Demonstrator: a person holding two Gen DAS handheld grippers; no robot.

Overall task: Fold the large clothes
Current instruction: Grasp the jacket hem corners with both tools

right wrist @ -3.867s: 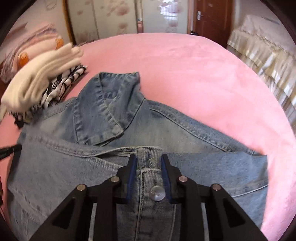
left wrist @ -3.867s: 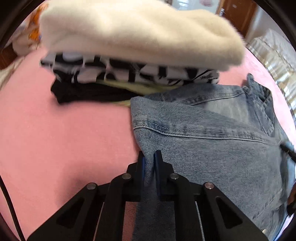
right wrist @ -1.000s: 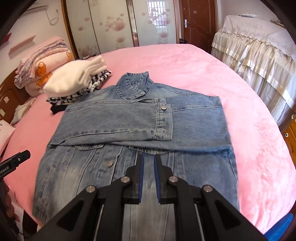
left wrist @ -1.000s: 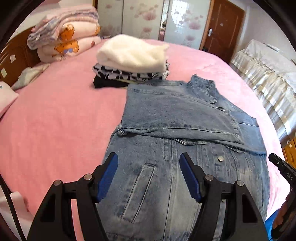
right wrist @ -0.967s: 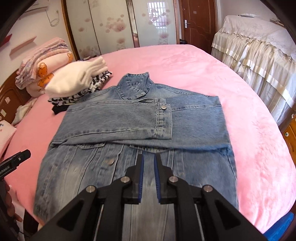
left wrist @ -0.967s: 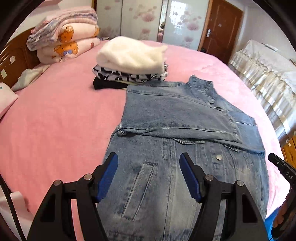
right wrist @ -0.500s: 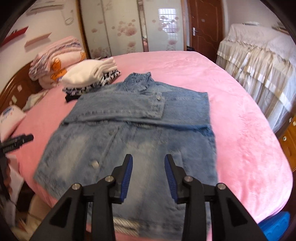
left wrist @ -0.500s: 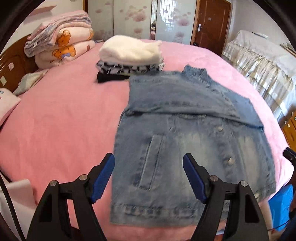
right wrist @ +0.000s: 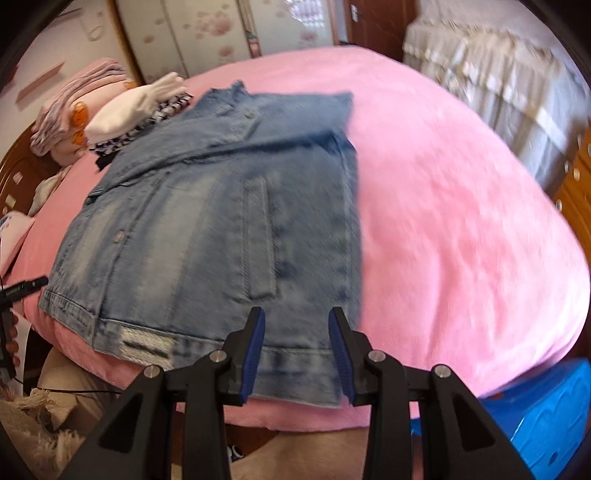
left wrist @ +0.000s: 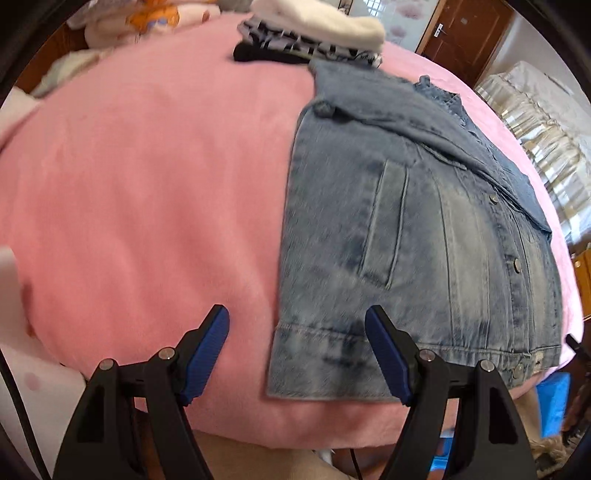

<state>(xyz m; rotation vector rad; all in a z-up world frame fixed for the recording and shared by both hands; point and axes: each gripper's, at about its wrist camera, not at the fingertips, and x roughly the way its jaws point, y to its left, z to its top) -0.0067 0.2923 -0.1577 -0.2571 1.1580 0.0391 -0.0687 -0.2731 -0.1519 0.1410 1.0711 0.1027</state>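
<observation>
Lying flat, seemingly sleeve-folded: denim jacket [left wrist: 417, 229]

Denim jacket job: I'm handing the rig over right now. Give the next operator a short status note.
Left gripper: open, empty, near the hem's left corner.
Right gripper: open, empty, near the hem's right corner.
Denim jacket: flat on the pink bed, front up, sleeves folded across the chest, collar beside the stack of folded clothes.
Done: sleeves in.
Left: likely grip both hem corners, fold toward the collar, then stack.
</observation>
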